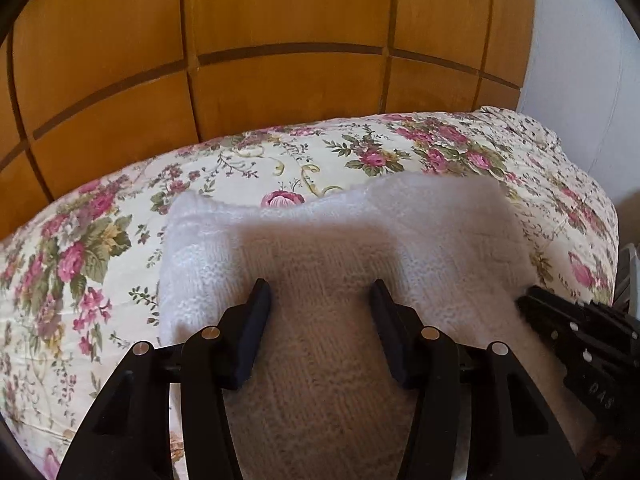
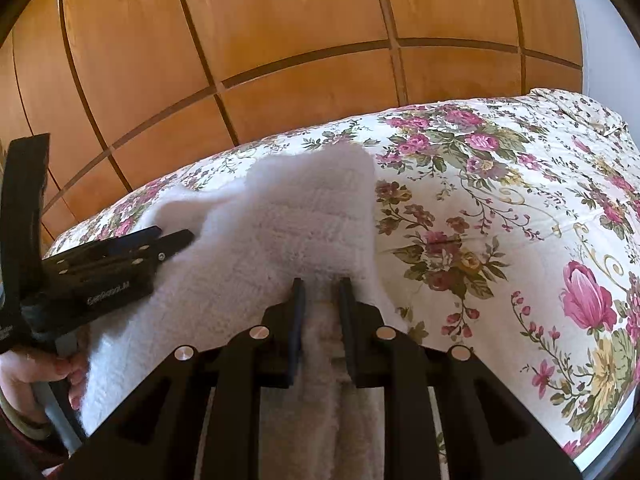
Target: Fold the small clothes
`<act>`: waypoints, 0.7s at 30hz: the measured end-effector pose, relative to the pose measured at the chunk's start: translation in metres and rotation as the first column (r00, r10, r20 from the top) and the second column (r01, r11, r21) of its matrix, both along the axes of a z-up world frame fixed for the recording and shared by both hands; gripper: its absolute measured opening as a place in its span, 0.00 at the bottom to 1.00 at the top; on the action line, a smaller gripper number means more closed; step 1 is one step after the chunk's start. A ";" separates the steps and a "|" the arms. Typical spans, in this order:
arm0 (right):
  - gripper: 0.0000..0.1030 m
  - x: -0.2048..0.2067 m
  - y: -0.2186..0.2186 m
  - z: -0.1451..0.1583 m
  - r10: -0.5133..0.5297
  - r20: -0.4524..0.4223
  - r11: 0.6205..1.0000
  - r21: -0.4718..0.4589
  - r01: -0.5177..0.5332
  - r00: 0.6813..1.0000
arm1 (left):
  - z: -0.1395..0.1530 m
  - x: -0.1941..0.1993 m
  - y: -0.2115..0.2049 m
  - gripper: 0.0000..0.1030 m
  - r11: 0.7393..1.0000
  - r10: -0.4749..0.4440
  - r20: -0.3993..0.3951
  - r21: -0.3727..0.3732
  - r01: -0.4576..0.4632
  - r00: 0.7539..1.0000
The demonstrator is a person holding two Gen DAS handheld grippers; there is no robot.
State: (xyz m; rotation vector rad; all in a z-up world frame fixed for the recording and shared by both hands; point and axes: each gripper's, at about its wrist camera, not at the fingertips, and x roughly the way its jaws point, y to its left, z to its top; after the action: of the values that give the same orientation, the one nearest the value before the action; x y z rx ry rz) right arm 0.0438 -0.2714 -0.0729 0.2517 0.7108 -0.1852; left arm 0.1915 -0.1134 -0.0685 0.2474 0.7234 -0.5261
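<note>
A wooden wardrobe [image 1: 280, 40] backs the floral bed [image 2: 500, 200]. A white knit garment [image 1: 320, 248] lies on it. The left gripper [image 1: 320, 300], jaws spread, rests on the knit; at 9 o'clock in the right view its lettering is unreadable. The right gripper [image 2: 322, 292], jaws narrow, straddles a fold; whether it grips is unclear.

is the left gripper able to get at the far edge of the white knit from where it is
Probably yes. The left gripper is open over the knit, and nothing lies between its fingers and the far edge on the bedspread.
</note>
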 end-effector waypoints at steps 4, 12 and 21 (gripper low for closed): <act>0.16 -0.001 0.001 0.000 0.005 -0.001 1.000 -0.007 -0.005 1.000 | 0.004 -0.013 0.007 0.51 0.999 0.011 0.034 -0.030 -0.010 0.999; 0.18 -0.004 0.001 0.003 0.005 0.003 1.000 0.007 -0.006 1.000 | 0.011 -0.051 0.023 0.71 0.999 -0.005 0.098 -0.048 0.010 0.995; 0.53 -0.035 -0.004 0.029 0.016 0.018 0.997 0.069 -0.017 1.000 | 0.012 -0.084 0.080 0.81 0.979 0.105 0.095 -0.185 -0.086 0.990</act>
State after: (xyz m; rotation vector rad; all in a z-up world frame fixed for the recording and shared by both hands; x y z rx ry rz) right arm 0.0085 -0.2752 -0.0437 0.3129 0.7027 -0.1427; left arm 0.1077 -0.0338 -0.0568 0.0698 0.5786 -0.4801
